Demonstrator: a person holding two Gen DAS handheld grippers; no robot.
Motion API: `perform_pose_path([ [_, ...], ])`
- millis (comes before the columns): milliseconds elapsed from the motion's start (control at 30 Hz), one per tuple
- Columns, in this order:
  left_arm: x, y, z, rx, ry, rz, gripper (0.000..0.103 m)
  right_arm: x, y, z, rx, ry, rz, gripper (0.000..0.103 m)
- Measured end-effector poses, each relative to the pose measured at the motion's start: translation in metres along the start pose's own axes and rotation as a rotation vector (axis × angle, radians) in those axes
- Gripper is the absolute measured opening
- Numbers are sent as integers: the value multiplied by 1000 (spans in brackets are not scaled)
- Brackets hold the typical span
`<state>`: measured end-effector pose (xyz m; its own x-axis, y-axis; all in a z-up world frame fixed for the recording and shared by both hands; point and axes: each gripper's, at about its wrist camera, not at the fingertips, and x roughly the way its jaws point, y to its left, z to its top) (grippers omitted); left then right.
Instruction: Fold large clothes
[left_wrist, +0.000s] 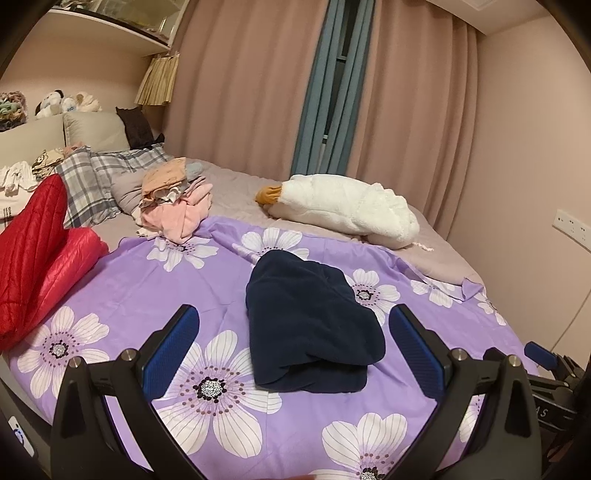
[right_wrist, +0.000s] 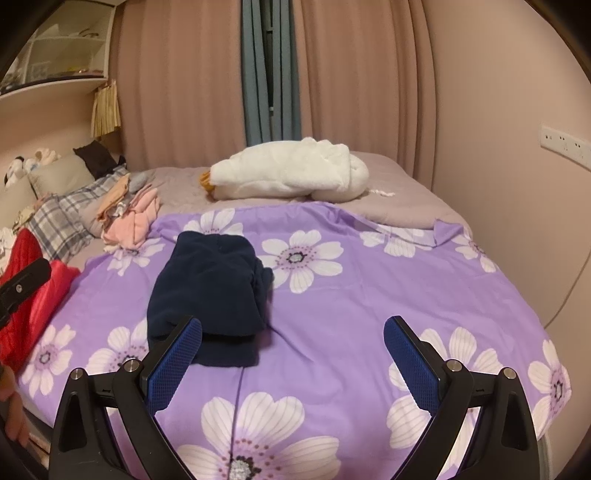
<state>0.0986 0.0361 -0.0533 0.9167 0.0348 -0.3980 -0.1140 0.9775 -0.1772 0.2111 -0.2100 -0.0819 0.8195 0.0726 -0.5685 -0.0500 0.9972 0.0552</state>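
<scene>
A dark navy garment (left_wrist: 308, 325) lies folded into a compact bundle on the purple flowered sheet (left_wrist: 207, 288). My left gripper (left_wrist: 293, 314) hovers above the bundle's near end, open, with nothing between its blue pads. In the right wrist view the same navy garment (right_wrist: 210, 288) sits left of centre on the sheet (right_wrist: 369, 295). My right gripper (right_wrist: 291, 328) is open and empty, its left pad (right_wrist: 173, 365) just in front of the bundle's near right corner. The right gripper's tip (left_wrist: 541, 356) shows at the left view's right edge.
A red quilted jacket (left_wrist: 40, 258) lies at the left. A heap of pink and peach clothes (left_wrist: 177, 199) and plaid pillows (left_wrist: 92, 177) sit further back. A white plush goose (left_wrist: 343, 210) rests near the curtains. A wall with sockets (right_wrist: 565, 146) bounds the right side.
</scene>
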Motion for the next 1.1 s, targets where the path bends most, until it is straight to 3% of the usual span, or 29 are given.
perform_pose_path([
  [1100, -2, -4, -2, 25, 30, -25, 103, -5, 2, -1, -13, -13, -25, 98],
])
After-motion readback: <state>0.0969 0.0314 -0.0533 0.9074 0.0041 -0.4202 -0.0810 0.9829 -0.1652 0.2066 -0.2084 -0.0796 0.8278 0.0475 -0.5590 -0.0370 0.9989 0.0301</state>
